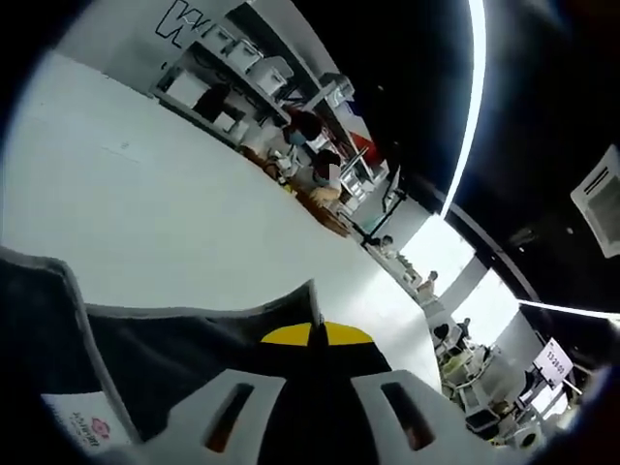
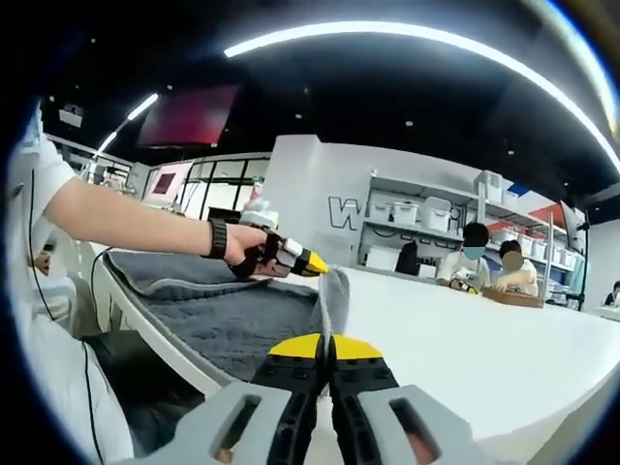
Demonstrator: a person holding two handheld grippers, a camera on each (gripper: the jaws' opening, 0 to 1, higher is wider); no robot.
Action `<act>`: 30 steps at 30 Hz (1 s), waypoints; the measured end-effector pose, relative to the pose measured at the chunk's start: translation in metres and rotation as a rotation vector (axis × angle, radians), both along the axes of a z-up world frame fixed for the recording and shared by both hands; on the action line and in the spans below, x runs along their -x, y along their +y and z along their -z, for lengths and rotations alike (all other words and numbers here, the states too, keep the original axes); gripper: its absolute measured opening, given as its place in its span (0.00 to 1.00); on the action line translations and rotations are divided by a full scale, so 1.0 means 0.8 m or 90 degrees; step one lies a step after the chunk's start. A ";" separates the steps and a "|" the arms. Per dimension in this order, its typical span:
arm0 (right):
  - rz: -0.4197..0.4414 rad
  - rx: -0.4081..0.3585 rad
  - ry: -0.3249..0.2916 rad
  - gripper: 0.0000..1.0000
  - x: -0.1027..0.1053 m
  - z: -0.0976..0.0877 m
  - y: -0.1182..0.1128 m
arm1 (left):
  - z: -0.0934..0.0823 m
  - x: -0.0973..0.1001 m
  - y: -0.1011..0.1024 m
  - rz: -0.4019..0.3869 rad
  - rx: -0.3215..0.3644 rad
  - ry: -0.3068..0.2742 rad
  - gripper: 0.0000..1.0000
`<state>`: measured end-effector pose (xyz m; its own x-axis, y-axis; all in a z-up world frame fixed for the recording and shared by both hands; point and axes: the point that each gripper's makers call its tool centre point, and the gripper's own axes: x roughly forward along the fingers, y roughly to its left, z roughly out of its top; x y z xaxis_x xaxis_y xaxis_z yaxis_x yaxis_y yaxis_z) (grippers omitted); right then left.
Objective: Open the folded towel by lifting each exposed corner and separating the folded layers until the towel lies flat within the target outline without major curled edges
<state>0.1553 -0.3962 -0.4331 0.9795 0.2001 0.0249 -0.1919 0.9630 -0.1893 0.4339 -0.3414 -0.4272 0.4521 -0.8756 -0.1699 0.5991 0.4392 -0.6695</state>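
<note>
Grey terry cloth, a towel (image 2: 228, 310) with a paler hem band, lies spread over the near end of a long white table (image 2: 465, 339) in the right gripper view, part of it draped down over the table's edge toward the person. One corner of it stands up off the tabletop, pinched between the yellow-tipped jaws of the right gripper (image 2: 327, 341), which are pressed tight together with the fabric rising just above the tips. Farther along the same towel, the person's hand (image 2: 244, 252), wearing a dark wristband, holds the left gripper (image 2: 312, 263) low over the cloth's far edge; its yellow tip points toward the bare table, and its jaws look closed together, though whether they hold cloth there is hard to tell from this view. In the left gripper view, the left gripper (image 1: 316, 332) shows its yellow tips meeting with a thin peak of dark towel (image 1: 194, 334) caught between them, the cloth sloping away to the left with a white care label (image 1: 85, 421) near the bottom. Behind the table stand shelves with white storage bins (image 2: 426, 215), and two seated people (image 2: 492, 260) work at the far side.
</note>
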 end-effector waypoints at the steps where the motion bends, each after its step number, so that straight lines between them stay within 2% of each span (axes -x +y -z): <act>1: 0.000 -0.001 0.001 0.00 0.000 0.001 0.000 | -0.002 -0.001 -0.001 -0.003 -0.002 -0.008 0.01; 9: -0.007 0.015 0.016 0.00 0.001 0.008 0.003 | -0.012 -0.008 -0.011 0.000 0.018 -0.004 0.01; 13: 0.002 0.025 0.016 0.00 0.002 0.010 0.001 | -0.017 -0.005 -0.021 0.005 0.040 0.013 0.01; 16: 0.008 0.019 0.016 0.00 0.004 0.011 -0.004 | -0.022 0.000 -0.029 0.010 0.041 0.006 0.01; 20: 0.012 0.013 0.021 0.00 0.005 0.016 -0.011 | -0.027 0.005 -0.036 0.012 0.059 0.017 0.02; 30: 0.028 0.004 0.020 0.00 0.006 0.019 -0.019 | -0.019 0.010 -0.052 0.019 0.056 0.016 0.02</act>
